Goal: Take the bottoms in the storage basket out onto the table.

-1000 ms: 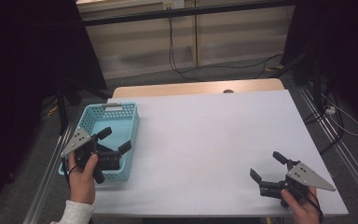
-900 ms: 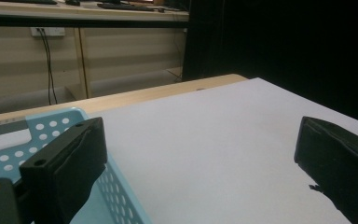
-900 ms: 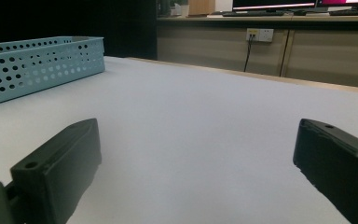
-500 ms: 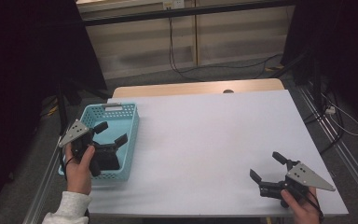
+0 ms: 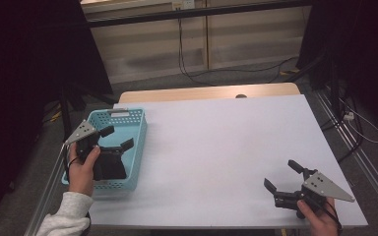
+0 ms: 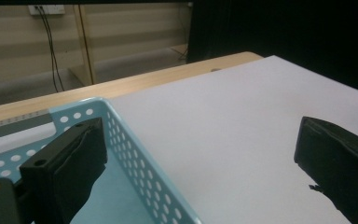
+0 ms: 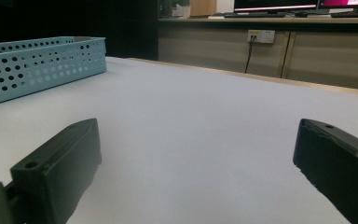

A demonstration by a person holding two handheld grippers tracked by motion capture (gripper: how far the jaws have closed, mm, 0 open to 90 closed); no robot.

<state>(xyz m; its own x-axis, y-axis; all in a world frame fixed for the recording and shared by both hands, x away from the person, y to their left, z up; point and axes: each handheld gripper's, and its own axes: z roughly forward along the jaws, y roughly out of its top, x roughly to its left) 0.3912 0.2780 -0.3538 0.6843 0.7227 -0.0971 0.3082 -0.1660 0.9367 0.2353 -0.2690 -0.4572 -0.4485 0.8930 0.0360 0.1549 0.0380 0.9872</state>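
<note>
A light blue perforated basket (image 5: 139,147) stands at the table's left edge. My left gripper (image 5: 116,137) hovers open over it, held by a hand, with nothing between its fingers. In the left gripper view the left gripper (image 6: 200,177) straddles the basket's side wall (image 6: 140,163): one jaw is over the inside, the other over the white table. A dark shape (image 5: 110,168) lies below the hand inside the basket; I cannot tell what it is. My right gripper (image 5: 281,175) rests open near the front right corner, and the right gripper (image 7: 200,172) holds nothing.
The white tabletop (image 5: 216,142) stretches between the two grippers. From the right gripper view the basket (image 7: 42,60) stands far off at the left. A wooden strip (image 5: 206,92) runs along the far edge, with cables on the floor beyond.
My left gripper has lifted and shifted a little toward the far side over the basket. The right gripper has stayed where it was.
</note>
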